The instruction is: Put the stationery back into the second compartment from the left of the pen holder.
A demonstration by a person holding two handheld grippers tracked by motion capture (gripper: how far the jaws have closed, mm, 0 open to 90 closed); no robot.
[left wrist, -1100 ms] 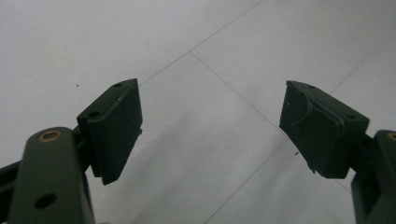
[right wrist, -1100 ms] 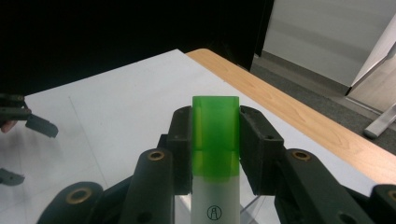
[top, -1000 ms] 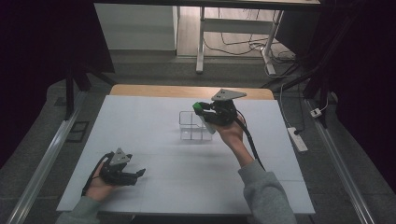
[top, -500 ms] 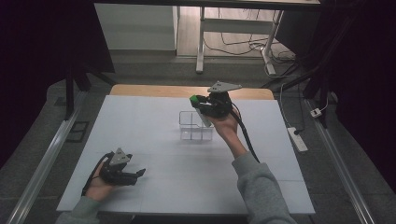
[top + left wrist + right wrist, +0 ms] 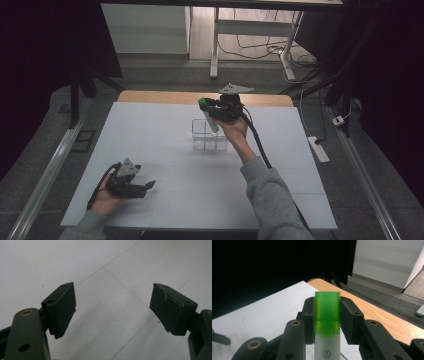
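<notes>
My right gripper (image 5: 209, 107) is raised above a clear plastic organiser box (image 5: 209, 136) at the table's middle and is shut on a white tube with a green cap (image 5: 206, 109). In the right gripper view the green cap (image 5: 327, 312) sits squeezed between both pads, with the white body running down toward the camera. My left gripper (image 5: 146, 187) rests low at the table's front left, held in a hand. Its jaws stand wide apart in the left gripper view (image 5: 112, 307), with bare white table between them.
A white sheet covers the table (image 5: 150, 135), with a wooden strip (image 5: 165, 96) along the far edge. Beyond stand desk legs, cables and a power strip (image 5: 319, 149) on the floor at the right. Dark curtains flank both sides.
My right gripper has carried the green-capped tube to the left and slightly away, over the clear box. The left gripper has stayed where it was.
</notes>
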